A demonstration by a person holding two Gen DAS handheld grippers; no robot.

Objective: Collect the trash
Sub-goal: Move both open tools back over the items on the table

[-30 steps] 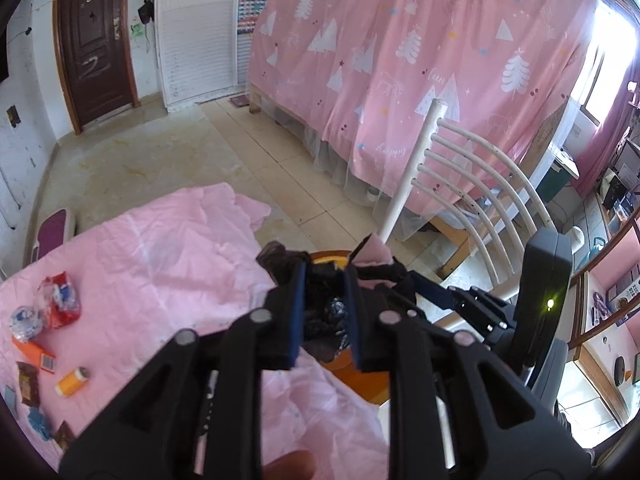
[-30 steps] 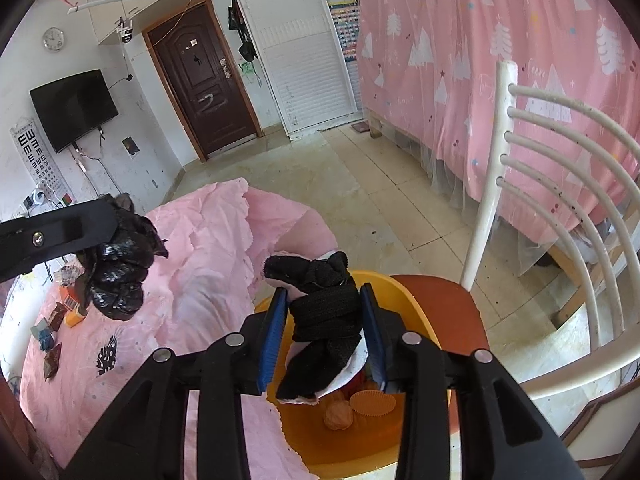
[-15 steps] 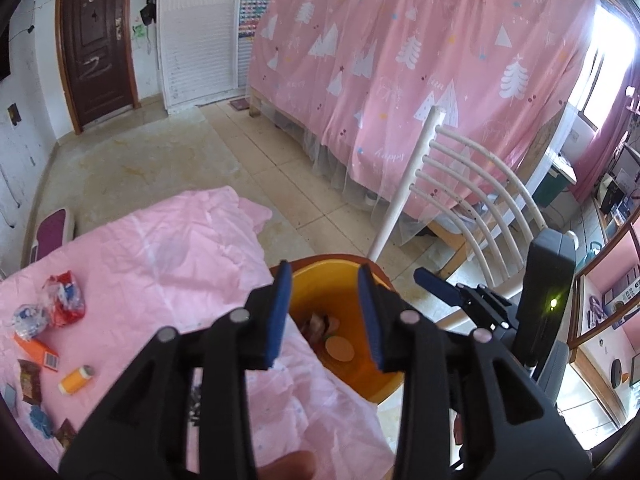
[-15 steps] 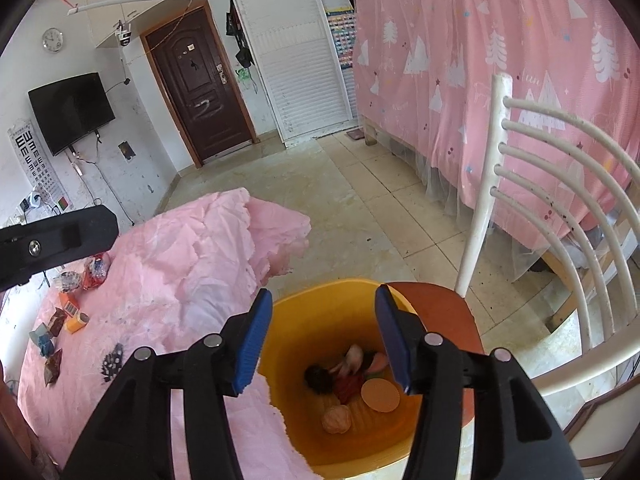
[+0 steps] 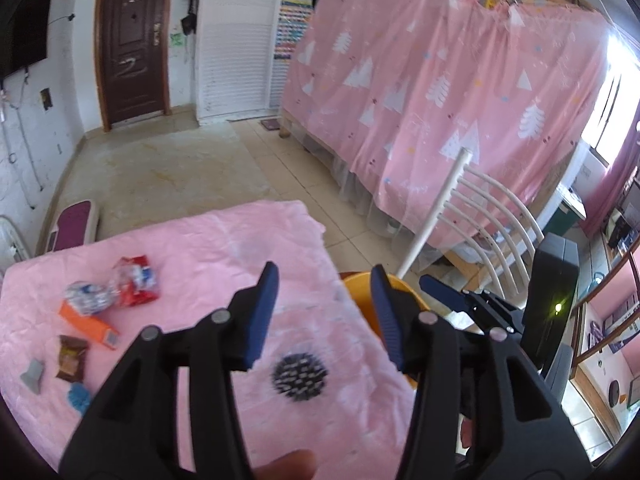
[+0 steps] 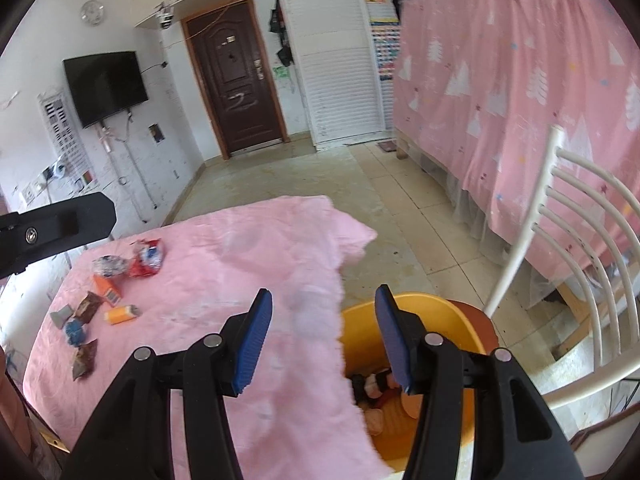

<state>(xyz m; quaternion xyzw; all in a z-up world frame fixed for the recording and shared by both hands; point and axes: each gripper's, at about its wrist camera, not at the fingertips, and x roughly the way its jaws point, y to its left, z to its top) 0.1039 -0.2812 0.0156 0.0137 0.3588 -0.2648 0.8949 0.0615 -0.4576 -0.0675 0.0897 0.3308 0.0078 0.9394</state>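
Both tools, left (image 5: 324, 312) and right (image 6: 323, 334), are held spread and empty, wrappers (image 6: 146, 258) are left at the tabletop's (image 6: 240, 256) far left, and one could be flicked off by a hurried reach.

A home bedroom is indicated: curtained bed (image 5: 440, 92), wall TV (image 6: 106, 86), wooden door (image 6: 236, 92), white chair (image 6: 580, 248), tiled floor (image 6: 320, 176).

Left gripper (image 5: 324, 312) empty, jaws apart; wrappers (image 5: 132, 282) on pink tablecloth (image 5: 224, 248)
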